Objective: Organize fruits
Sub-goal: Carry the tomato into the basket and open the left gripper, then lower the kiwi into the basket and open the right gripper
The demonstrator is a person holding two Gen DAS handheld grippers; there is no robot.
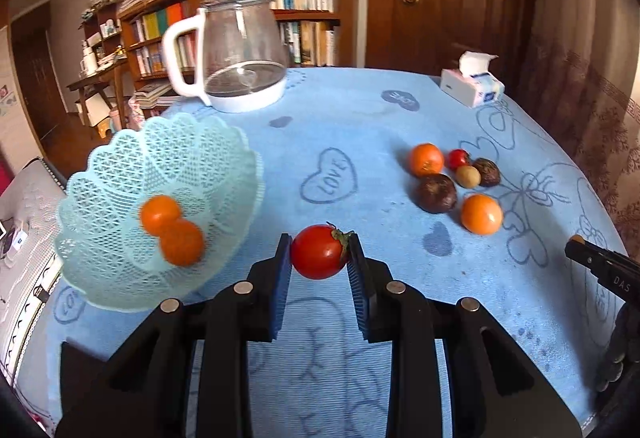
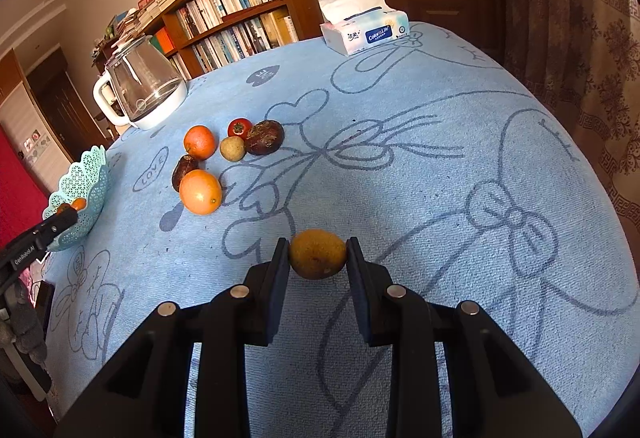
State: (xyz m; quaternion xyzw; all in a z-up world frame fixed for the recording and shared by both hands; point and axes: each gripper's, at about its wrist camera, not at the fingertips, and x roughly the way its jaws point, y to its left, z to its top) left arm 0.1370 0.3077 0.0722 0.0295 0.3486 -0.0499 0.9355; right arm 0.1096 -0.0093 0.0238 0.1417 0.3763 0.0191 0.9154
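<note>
left wrist view: the left gripper (image 1: 320,252) is clamping a red tomato (image 1: 318,252) between its two pads, above the blue tablecloth (image 1: 340,110). to its left, a pale green lattice basket (image 1: 120,174) is sitting on the cloth, tilted toward the camera, and is holding two orange fruits (image 1: 172,230) that are touching. to the right, a loose cluster of fruit is lying on the cloth: two oranges, two dark brown fruits, a small tan fruit and a small red tomato (image 1: 458,158). a glass kettle (image 1: 236,54) with a white handle is standing at the far edge, and a tissue pack (image 1: 472,86) is lying at the far right. the tip of the right gripper is showing at the right edge.

right wrist view: the right gripper (image 2: 318,254) is grasping a yellow-brown round fruit (image 2: 317,254) between its pads, over the cloth and well apart from the cluster (image 2: 224,158). the basket is sitting at the far left edge, with the left gripper's tip in front of it. the kettle and tissue pack are standing at the far side.
</note>
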